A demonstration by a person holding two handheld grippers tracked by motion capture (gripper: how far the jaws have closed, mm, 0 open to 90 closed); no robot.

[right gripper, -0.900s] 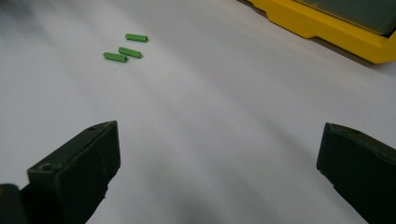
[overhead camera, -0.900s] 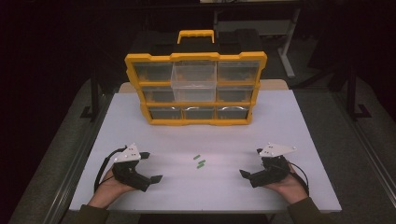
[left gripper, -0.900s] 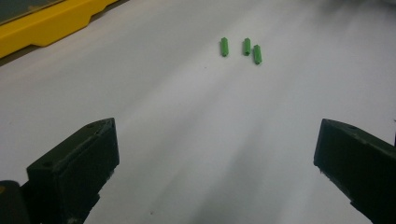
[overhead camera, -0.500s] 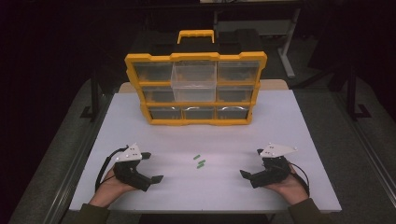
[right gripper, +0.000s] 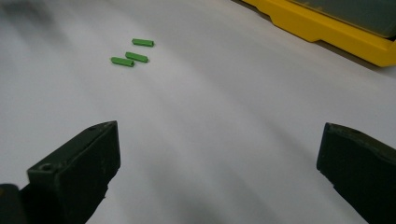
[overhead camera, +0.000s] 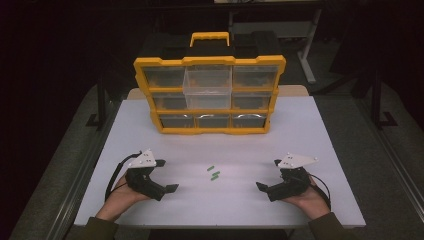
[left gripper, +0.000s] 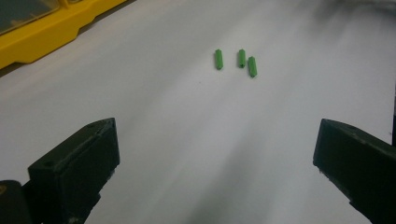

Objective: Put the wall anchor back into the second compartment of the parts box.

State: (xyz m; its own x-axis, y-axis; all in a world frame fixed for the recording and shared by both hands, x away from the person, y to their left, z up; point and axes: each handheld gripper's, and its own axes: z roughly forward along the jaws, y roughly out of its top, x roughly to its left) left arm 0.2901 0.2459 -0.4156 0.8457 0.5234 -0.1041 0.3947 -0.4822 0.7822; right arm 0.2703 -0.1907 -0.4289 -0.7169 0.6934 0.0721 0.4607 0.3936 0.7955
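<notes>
Both the left gripper (overhead camera: 170, 189) and the right gripper (overhead camera: 261, 186) stand wide; the three green pegs (left gripper: 241, 58) ahead of them lie close together, so one grasp may knock the neighbours away.

Dim room, dark surroundings; the white table (overhead camera: 310, 135) is softly lit from above; gripper views blur toward far edges.

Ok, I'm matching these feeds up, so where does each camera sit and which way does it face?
High view: above the person's side, looking forward and down on the table, organiser, both hands; left gripper, right gripper.
Left gripper view: rides that gripper, looking along its wide-apart jaws across the table towards the green pegs.
Right gripper view: rides that gripper, jaws wide apart, facing the pegs from the other side.
Shared: both gripper views show the three pegs and a yellow organiser edge.
</notes>
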